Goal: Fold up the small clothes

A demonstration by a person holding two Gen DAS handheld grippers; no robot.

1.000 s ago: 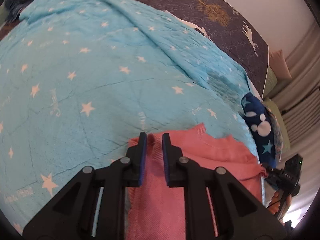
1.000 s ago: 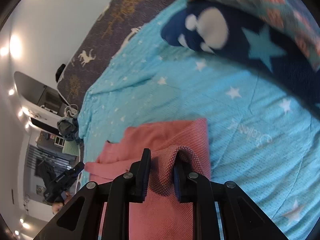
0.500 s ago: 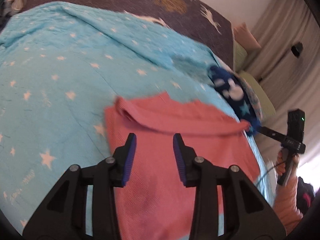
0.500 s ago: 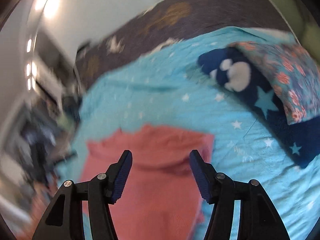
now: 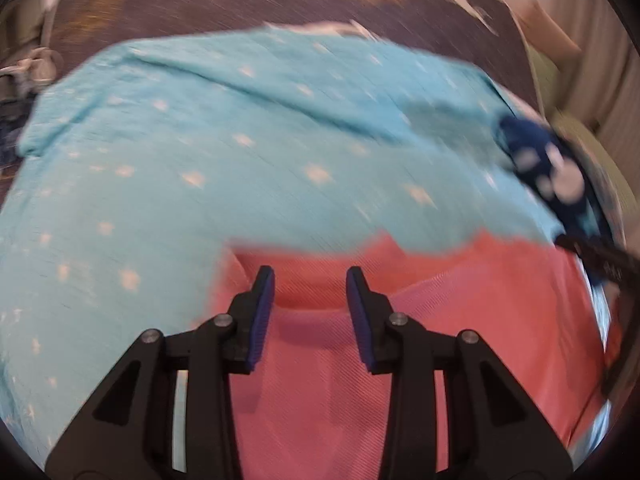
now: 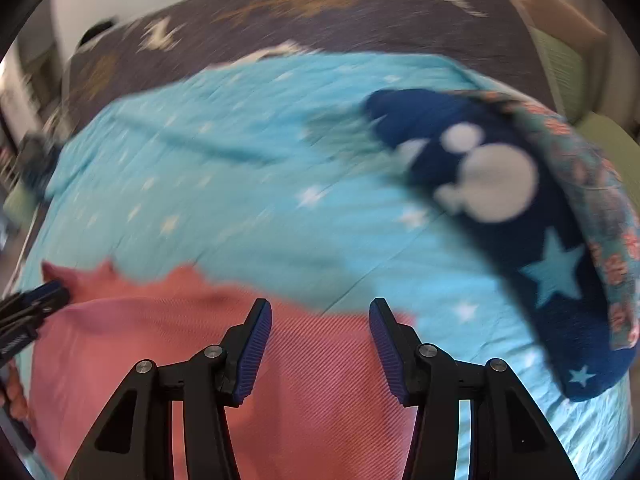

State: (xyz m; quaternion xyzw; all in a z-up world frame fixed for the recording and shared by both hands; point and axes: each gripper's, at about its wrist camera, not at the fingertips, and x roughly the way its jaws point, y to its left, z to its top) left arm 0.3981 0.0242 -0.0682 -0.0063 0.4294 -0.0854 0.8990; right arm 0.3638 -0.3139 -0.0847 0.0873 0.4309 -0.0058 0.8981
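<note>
The pink garment (image 5: 460,340) lies flat on a turquoise star-printed blanket (image 5: 240,168), directly under and ahead of both tongs, its far edge folded into a soft ridge. The left tongs (image 5: 310,280) stand apart above the pink ribbed cloth, gripping nothing. The right tongs (image 6: 320,312) are parted too, their jaws closing with only air between them, over the garment's right edge. Beyond the right tongs, to the right, lies a navy star-patterned cushion (image 6: 500,208). Past the blanket spreads a dark bedspread (image 6: 320,20) with pale deer figures.
</note>
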